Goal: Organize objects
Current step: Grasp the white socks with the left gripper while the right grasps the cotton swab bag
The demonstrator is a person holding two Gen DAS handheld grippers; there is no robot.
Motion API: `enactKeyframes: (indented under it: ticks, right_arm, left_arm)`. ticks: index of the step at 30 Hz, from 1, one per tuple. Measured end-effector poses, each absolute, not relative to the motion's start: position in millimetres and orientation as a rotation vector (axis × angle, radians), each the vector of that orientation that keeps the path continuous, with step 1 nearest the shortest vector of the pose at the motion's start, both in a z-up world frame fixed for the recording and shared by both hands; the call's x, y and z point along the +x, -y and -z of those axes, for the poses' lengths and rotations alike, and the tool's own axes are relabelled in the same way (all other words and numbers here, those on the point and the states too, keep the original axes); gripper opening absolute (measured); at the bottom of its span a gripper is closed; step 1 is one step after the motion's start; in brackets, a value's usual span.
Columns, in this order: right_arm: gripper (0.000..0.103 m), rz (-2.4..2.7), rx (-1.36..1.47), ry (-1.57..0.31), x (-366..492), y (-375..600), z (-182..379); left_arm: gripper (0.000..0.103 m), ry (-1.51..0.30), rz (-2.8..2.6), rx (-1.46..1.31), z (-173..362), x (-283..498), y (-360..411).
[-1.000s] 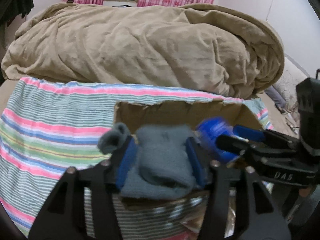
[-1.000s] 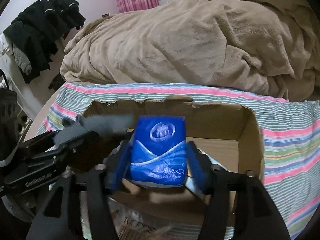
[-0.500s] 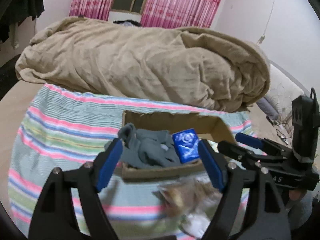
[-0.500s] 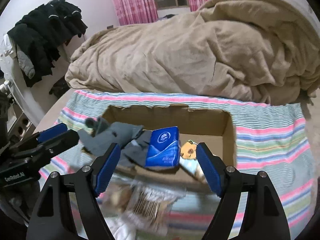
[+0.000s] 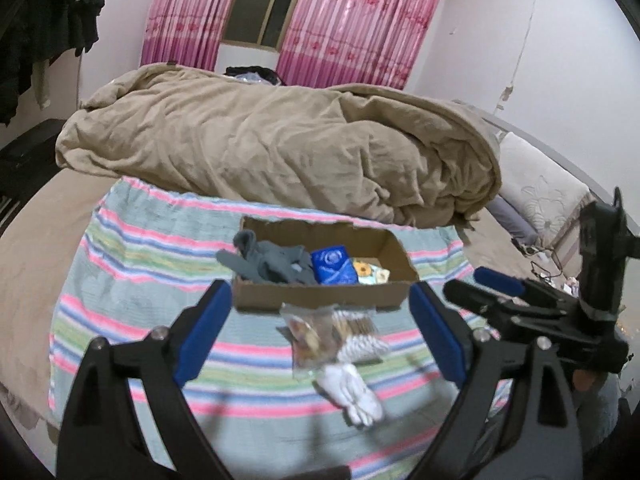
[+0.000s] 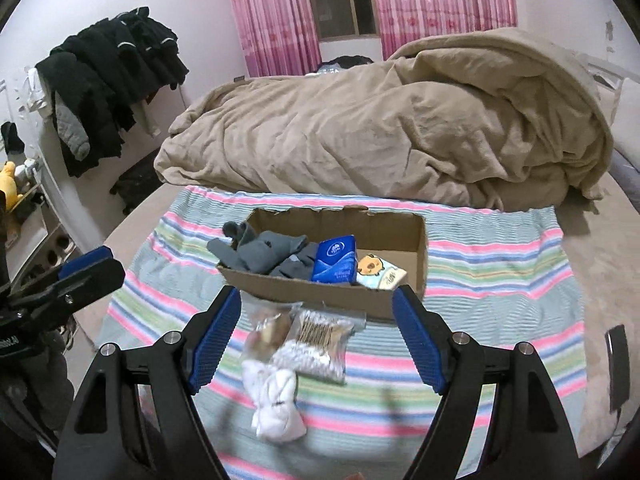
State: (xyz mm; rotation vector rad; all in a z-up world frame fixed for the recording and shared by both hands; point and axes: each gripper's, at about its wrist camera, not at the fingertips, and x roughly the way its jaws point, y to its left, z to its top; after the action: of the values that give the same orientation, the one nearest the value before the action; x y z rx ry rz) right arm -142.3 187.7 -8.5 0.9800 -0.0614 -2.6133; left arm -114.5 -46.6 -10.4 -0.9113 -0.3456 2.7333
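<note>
A cardboard box [image 6: 304,286] [image 5: 320,300] sits on a striped cloth on the bed. In it lie grey socks [image 6: 264,254] [image 5: 272,264], a blue tissue pack [image 6: 335,260] [image 5: 333,266] and a cartoon-print pack [image 6: 378,274]. In front of the box lie a clear bag of cotton swabs [image 6: 316,344] [image 5: 356,332], a snack bag [image 6: 266,330] and white socks [image 6: 276,404] [image 5: 352,394]. My left gripper [image 5: 320,336] and right gripper [image 6: 316,332] are both open and empty, held back above these loose items.
A crumpled tan blanket [image 6: 380,128] fills the bed behind the box. Dark clothes [image 6: 104,80] hang at the left wall. A dark phone-like object [image 6: 618,356] lies at the right of the bed. The striped cloth [image 6: 500,280] spreads around the box.
Both grippers opened, leaving the grey socks and the blue tissue pack in the box, then pulled back and up away from it.
</note>
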Motion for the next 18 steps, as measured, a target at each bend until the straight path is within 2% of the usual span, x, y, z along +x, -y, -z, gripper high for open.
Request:
enactKeyframes:
  ticks: [8, 18]
  right_arm:
    - [0.081, 2.616, 0.968, 0.060, -115.6, -199.4, 8.5]
    - [0.081, 2.563, 1.047, 0.082, -115.8, -206.7, 46.8]
  left_arm:
    - [0.091, 0.385, -2.692, -0.995, 34.8, -89.1, 36.0]
    - [0.091, 0.367, -2.654, -1.127, 78.0, -87.7, 15.0]
